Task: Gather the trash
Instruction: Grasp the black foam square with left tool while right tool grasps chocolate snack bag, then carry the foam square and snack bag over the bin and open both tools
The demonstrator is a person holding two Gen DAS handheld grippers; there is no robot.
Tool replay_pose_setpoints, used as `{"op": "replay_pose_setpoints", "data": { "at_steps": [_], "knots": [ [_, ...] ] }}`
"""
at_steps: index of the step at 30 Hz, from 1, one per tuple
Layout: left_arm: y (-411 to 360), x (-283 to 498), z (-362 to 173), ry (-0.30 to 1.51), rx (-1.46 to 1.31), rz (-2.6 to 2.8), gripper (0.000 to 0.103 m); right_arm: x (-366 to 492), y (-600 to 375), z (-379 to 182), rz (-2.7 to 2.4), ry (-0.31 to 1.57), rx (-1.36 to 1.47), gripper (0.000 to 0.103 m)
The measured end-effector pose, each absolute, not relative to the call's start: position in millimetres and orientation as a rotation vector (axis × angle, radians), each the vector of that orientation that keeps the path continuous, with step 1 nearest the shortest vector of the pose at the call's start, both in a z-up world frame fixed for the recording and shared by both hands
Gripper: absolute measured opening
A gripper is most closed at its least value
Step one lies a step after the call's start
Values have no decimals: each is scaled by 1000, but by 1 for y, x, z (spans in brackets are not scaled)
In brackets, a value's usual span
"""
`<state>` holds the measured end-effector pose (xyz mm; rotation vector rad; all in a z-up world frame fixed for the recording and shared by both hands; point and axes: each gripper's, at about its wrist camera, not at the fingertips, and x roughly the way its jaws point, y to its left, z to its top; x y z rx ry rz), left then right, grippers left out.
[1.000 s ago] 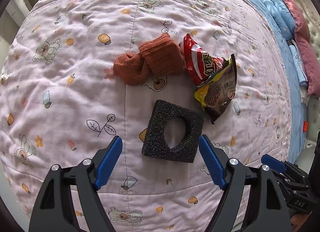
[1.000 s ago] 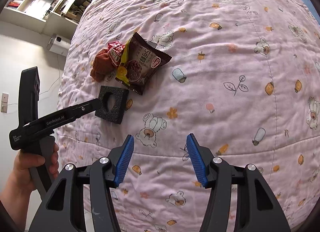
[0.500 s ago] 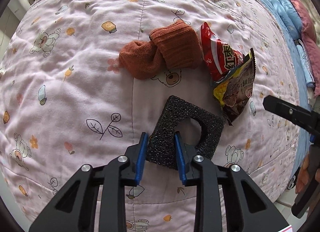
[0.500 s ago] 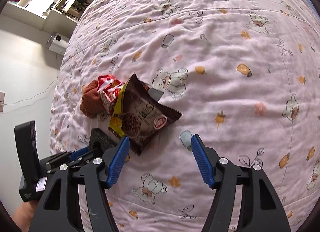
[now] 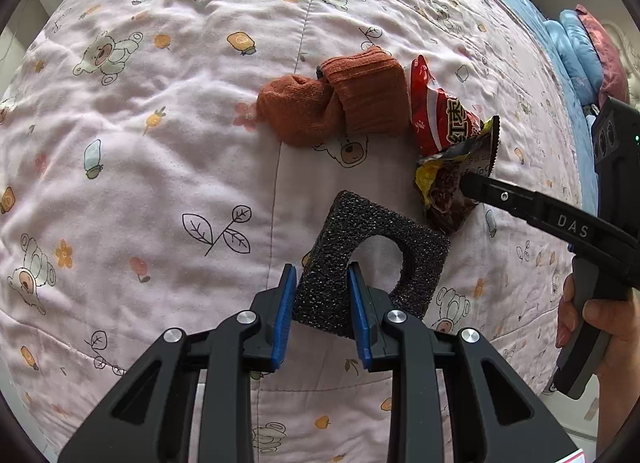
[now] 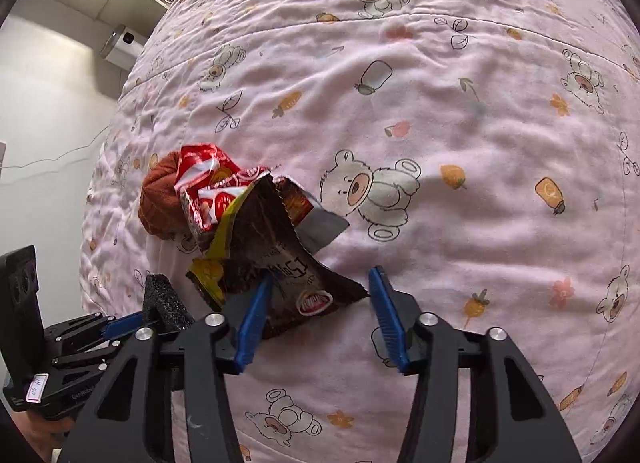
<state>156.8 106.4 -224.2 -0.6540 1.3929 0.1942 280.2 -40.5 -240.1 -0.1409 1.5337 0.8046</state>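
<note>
My left gripper [image 5: 321, 275] is shut on the near edge of a black foam block [image 5: 420, 255] with a round hole, which stands tilted off the quilt. Beyond it lie a rust-orange sock [image 5: 332, 103], a red snack wrapper [image 5: 436, 115] and a brown snack wrapper [image 5: 444, 199]. My right gripper [image 6: 320, 291] points down over the brown wrapper [image 6: 288, 263]. Its jaws are closing with the wrapper's lower corner between them; the left pad lies against it and the right pad stands clear. The red wrapper [image 6: 204, 183] and the sock [image 6: 160, 203] sit behind.
Everything lies on a pink quilt [image 5: 160, 183] printed with bears. Blue bedding and pillows [image 5: 580, 47] run along the right side. Shelves and a white device [image 6: 120, 43] stand past the bed's far edge. A hand [image 5: 600, 319] holds the right gripper's handle.
The left gripper closed on the foam block and tipped it up. The right gripper moved in low over the brown wrapper, and its jaws narrowed around the wrapper's corner.
</note>
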Motion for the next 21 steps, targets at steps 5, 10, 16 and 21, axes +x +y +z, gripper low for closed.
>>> {"op": "replay_pose_setpoints", "data": {
  "at_steps": [5,10,16,21],
  "knots": [
    [105,154,-221,1385,-692,187,27,260,-50,-229,835,1532,-136,15],
    [98,146,-210,1374,-703,168,27,239,-71,-209,826,1535,-73,10],
    [91,123,-192,1364,-705,138,27,211,-102,-188,777,1535,-4,10],
    [79,99,-177,1370,-670,95,27,185,-131,-167,720,1522,69,10]
  ]
}}
